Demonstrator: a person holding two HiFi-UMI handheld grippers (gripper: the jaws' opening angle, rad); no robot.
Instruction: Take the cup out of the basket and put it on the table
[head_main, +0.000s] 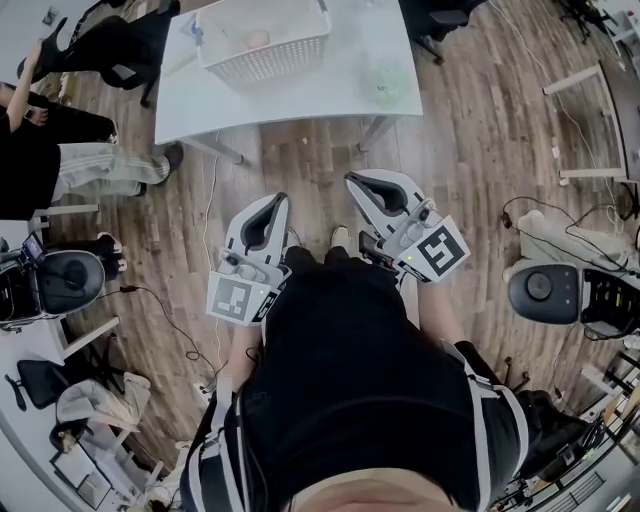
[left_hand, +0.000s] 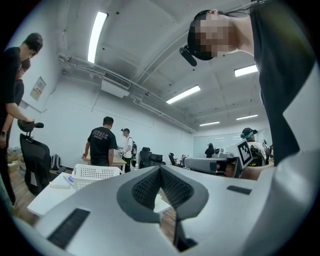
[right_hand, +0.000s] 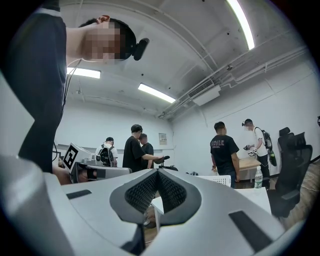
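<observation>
The right gripper (right_hand: 158, 175) points level, its jaws closed tip to tip with nothing between the ribbed pads. Past them a white table (right_hand: 261, 195) carries a white basket (right_hand: 219, 180) toward its far edge. A bottle (right_hand: 258, 178) shows right of the basket, with a black chair (right_hand: 292, 162) further right. The left gripper (right_hand: 103, 171) shows at left. Several people (right_hand: 224, 155) stand behind.

Your left tool (head_main: 272, 203) and right tool (head_main: 355, 182) have smooth, matt grey plastic shells with black ribbed pads (left_hand: 148, 187). The basket (head_main: 268, 55) is white plastic lattice. It sits on a smooth white worktop (head_main: 300, 100), over a wood-plank floor (head_main: 480, 130).
</observation>
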